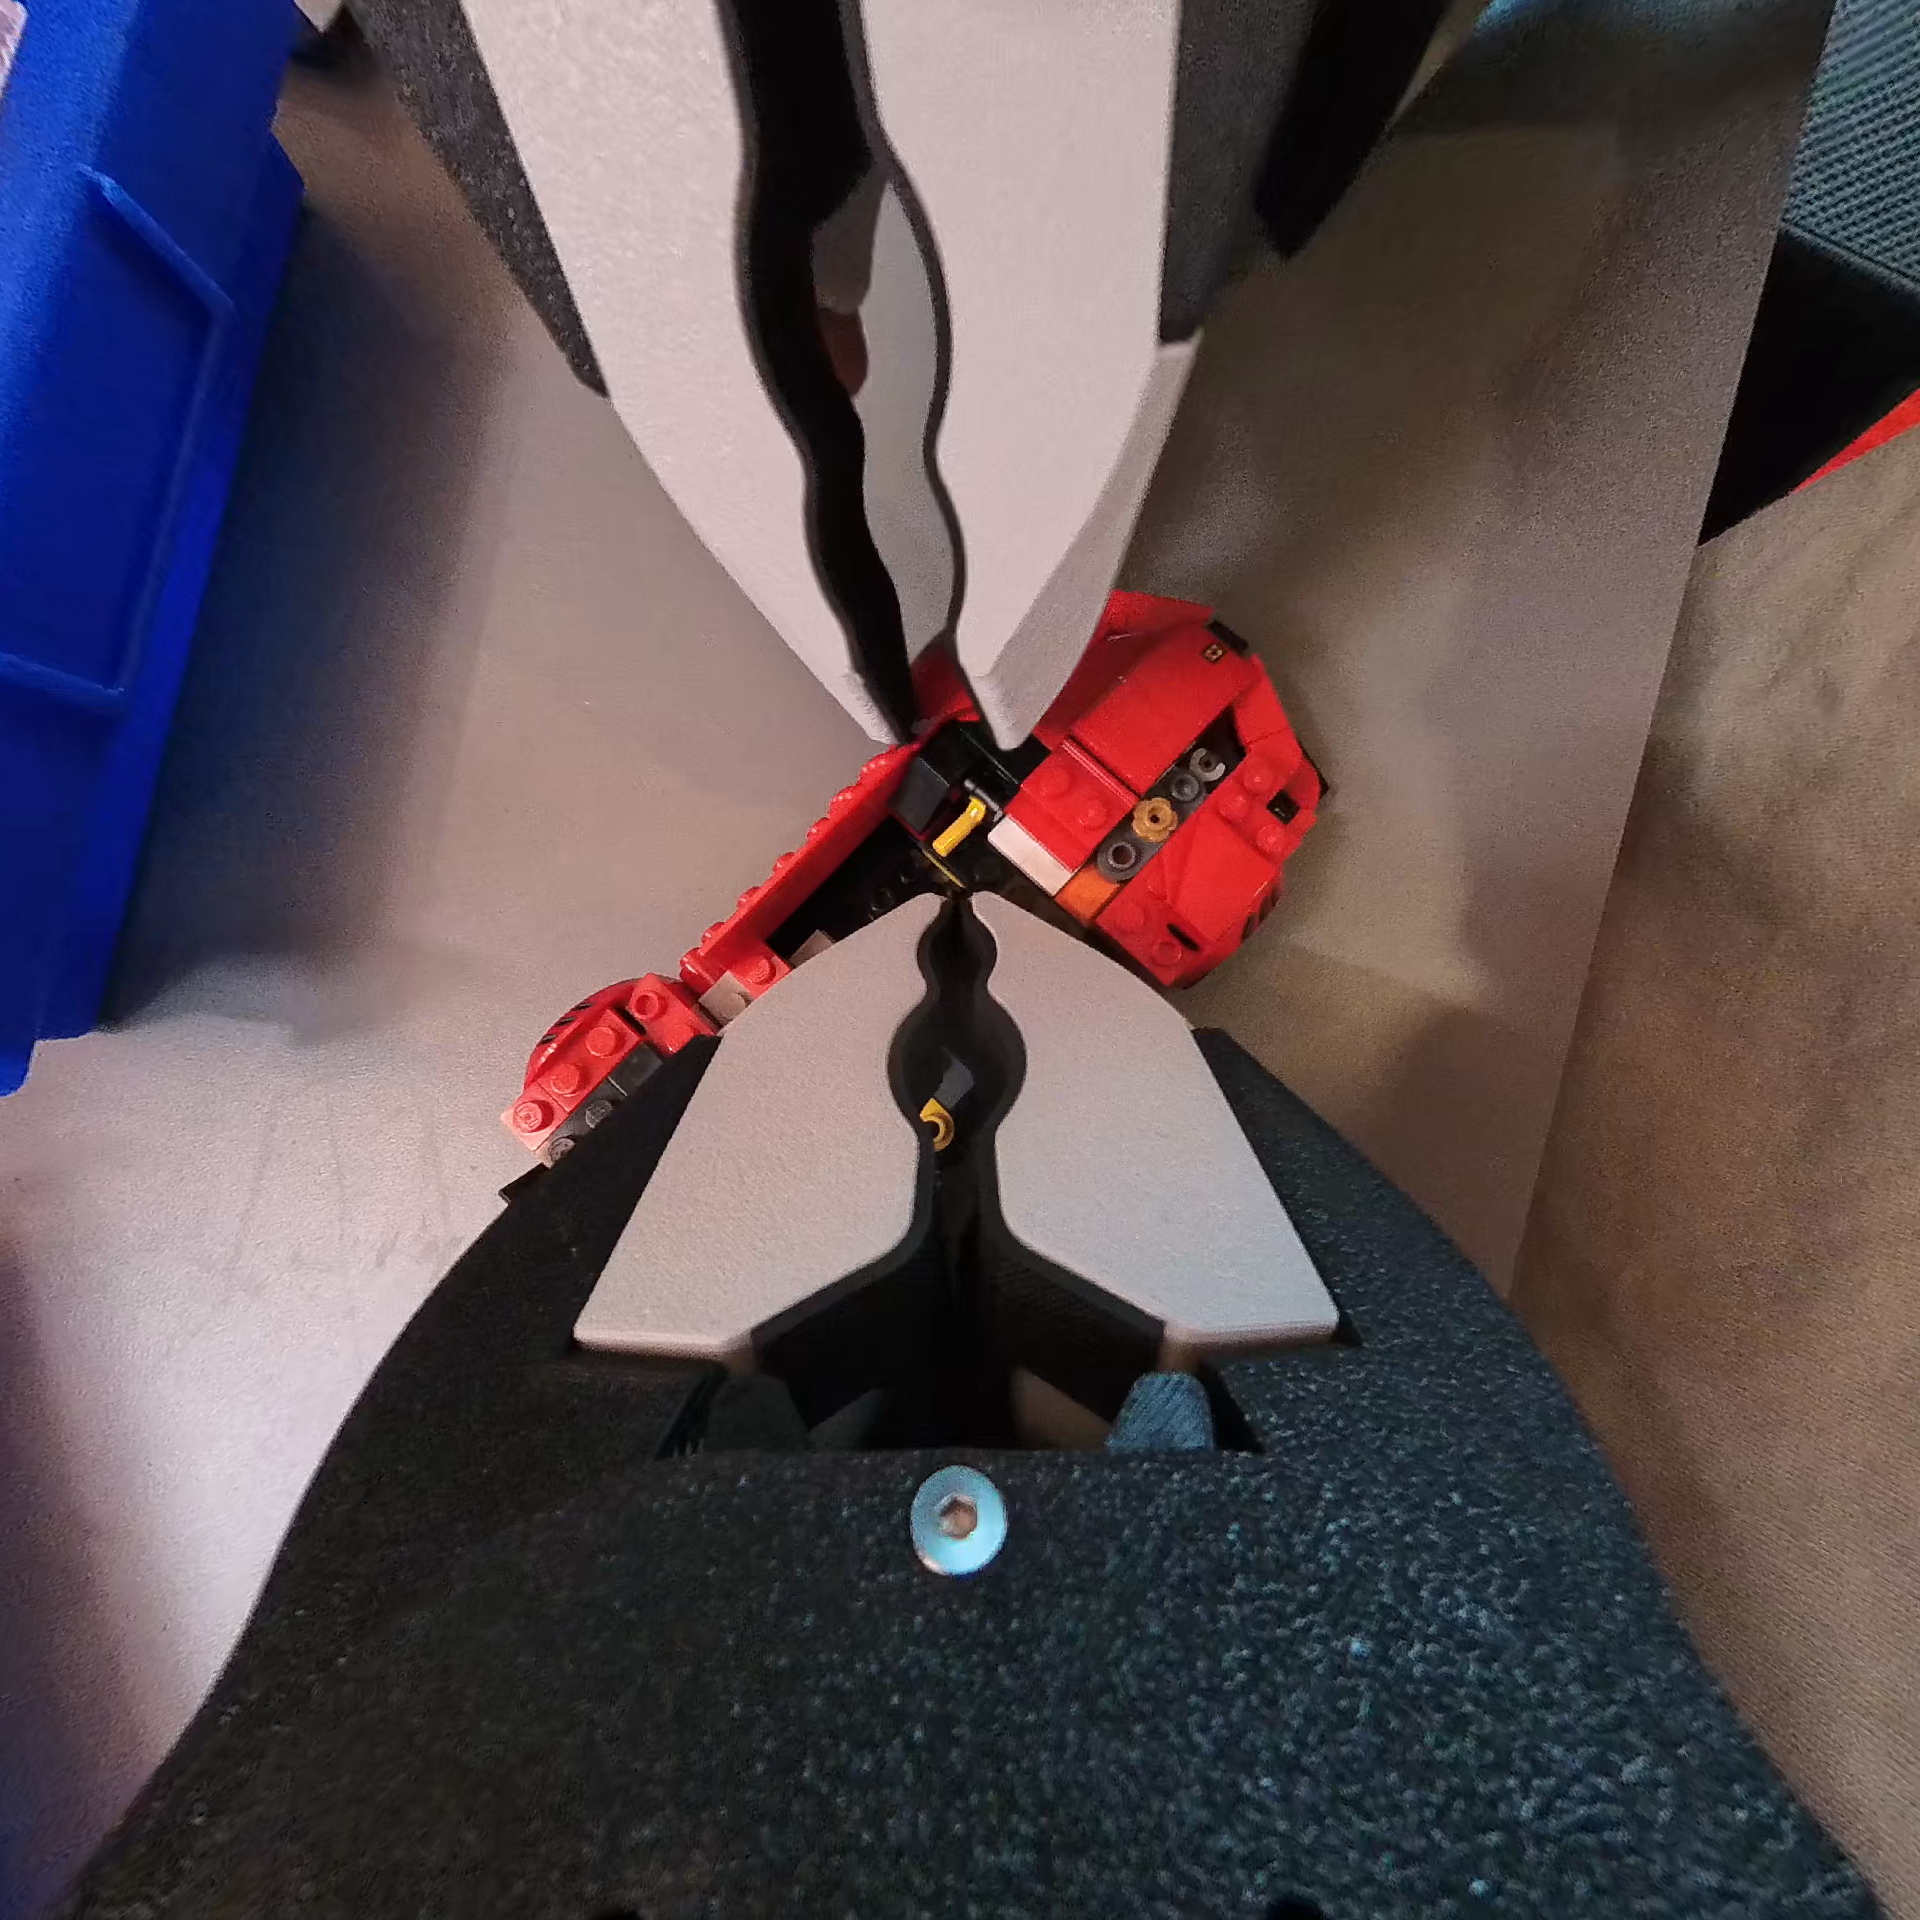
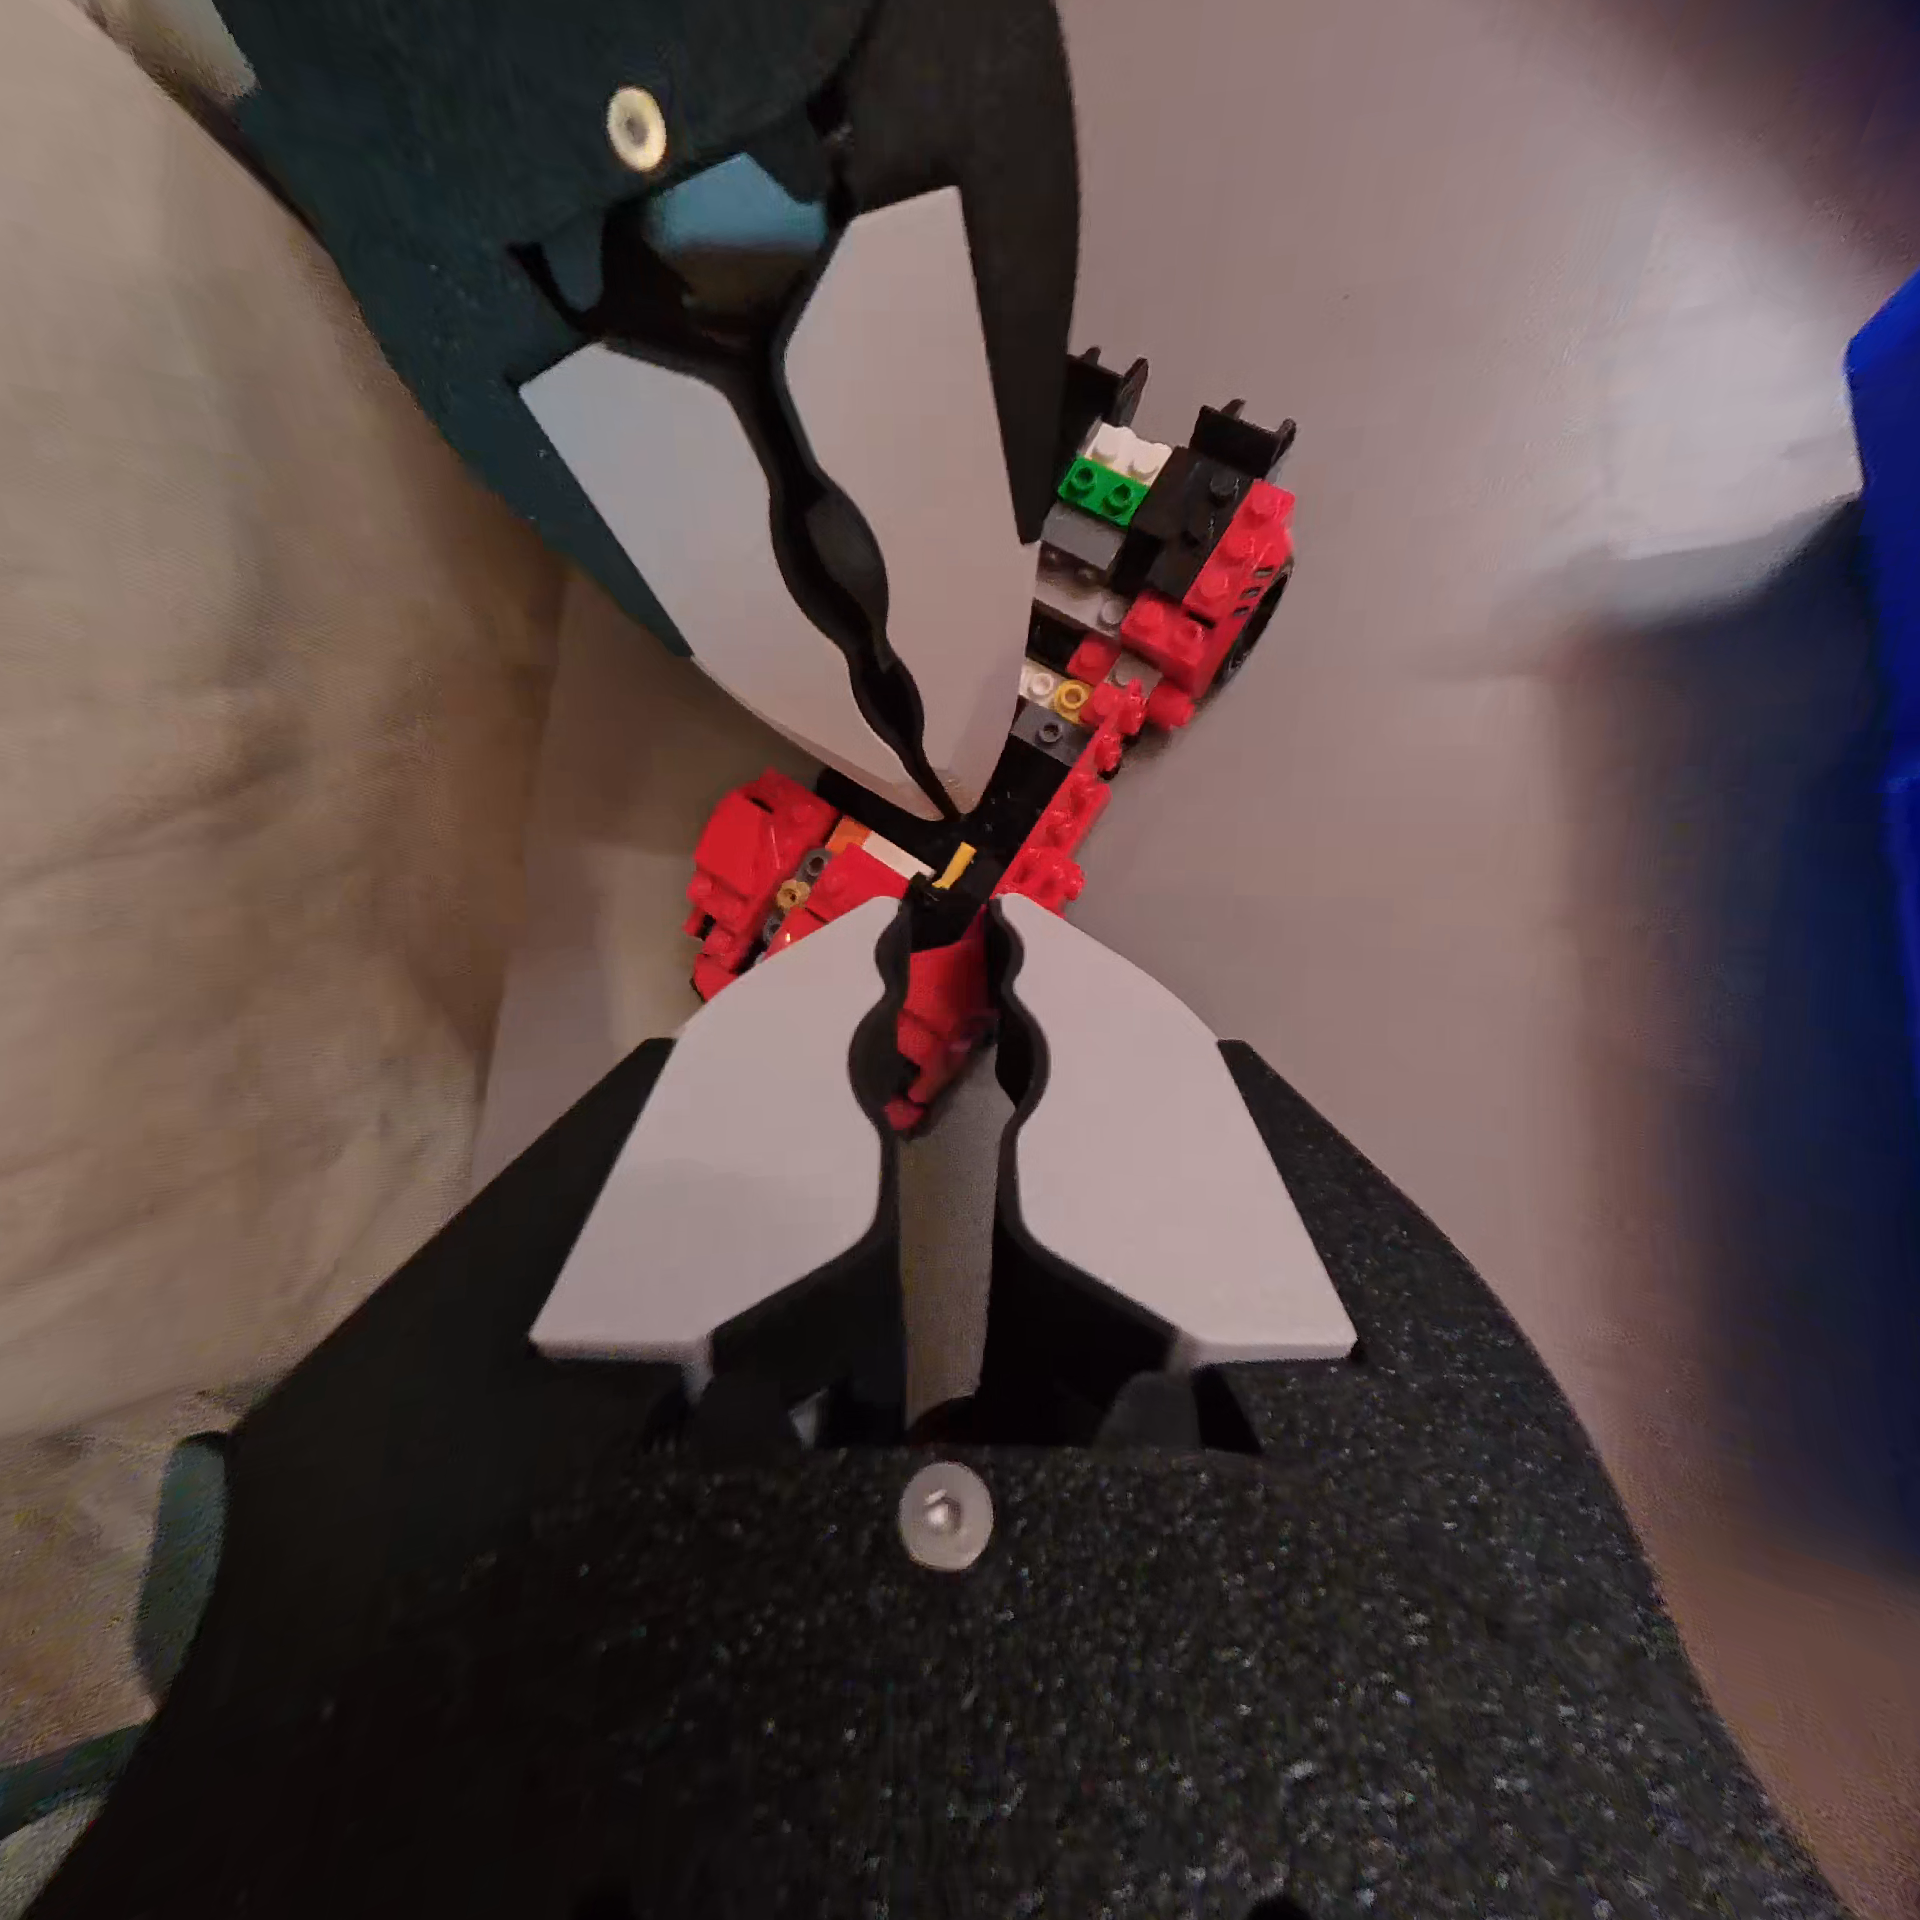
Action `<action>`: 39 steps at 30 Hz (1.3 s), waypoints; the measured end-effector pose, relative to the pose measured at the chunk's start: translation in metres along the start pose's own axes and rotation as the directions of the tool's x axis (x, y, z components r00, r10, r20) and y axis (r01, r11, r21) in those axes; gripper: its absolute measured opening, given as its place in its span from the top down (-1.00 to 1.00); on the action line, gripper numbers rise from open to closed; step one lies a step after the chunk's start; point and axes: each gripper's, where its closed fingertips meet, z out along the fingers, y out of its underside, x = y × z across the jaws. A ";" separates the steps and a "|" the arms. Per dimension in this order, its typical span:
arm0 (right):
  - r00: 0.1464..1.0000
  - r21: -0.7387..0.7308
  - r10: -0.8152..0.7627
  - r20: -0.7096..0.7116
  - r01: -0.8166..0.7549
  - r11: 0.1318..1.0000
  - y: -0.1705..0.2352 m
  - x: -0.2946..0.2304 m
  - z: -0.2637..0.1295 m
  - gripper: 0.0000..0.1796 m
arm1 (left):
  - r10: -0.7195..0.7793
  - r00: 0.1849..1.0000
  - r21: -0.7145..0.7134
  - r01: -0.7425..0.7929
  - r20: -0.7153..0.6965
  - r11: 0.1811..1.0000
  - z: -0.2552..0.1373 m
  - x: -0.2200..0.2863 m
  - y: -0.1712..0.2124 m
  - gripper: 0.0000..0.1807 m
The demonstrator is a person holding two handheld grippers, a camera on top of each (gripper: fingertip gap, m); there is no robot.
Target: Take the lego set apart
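A partly stripped red lego car [image 1: 1174, 831] lies on its side on a grey tabletop, with black, grey, yellow and green inner bricks showing; it also shows in the right wrist view [image 2: 1216, 582]. My left gripper [image 1: 956, 904] is shut, its tips pinching the black middle of the car by a small yellow piece [image 1: 958, 826]. In the right wrist view it comes in from the upper left [image 2: 951, 805]. My right gripper [image 2: 945, 920] is shut on a red part of the car's body between its fingers. In the left wrist view it comes in from the top [image 1: 935, 717].
A blue plastic bin [image 1: 104, 520] stands beside the car and also shows in the right wrist view [image 2: 1886, 727]. A beige cloth [image 1: 1714, 1039] covers the surface on the other side, close to the car's red end. Less than 4 cm separates the two grippers' tips.
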 end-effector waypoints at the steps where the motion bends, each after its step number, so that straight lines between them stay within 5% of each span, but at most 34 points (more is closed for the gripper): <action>1: 0.999 0.006 0.018 0.028 -0.018 1.000 0.000 0.001 0.000 0.85 | -0.003 1.000 -0.001 0.003 -0.001 1.000 0.000 0.000 0.000 1.00; 11: 0.990 -0.104 0.056 0.130 -0.043 0.994 0.008 0.005 0.003 0.87 | -0.019 1.000 -0.004 0.019 -0.018 1.000 0.002 0.002 -0.002 1.00; 18: 0.979 -0.134 -0.134 -0.151 0.114 0.984 0.006 0.007 0.000 0.92 | 0.011 0.996 -0.050 -0.006 0.093 0.999 0.004 -0.014 0.002 1.00; 24: 0.968 0.000 -0.119 -0.223 0.122 0.993 0.004 0.003 -0.002 1.00 | 0.028 0.998 -0.056 -0.026 0.048 0.998 0.007 -0.011 -0.001 1.00; 30: 0.985 0.134 0.154 0.076 -0.164 0.977 0.002 -0.003 -0.012 0.71 | -0.010 1.000 -0.018 0.010 0.003 1.000 0.005 -0.008 -0.002 1.00; 39: 0.950 -0.136 0.197 0.241 -0.168 0.976 0.019 -0.005 0.002 0.76 | 0.018 0.994 0.003 -0.018 -0.107 1.000 0.005 0.012 -0.007 1.00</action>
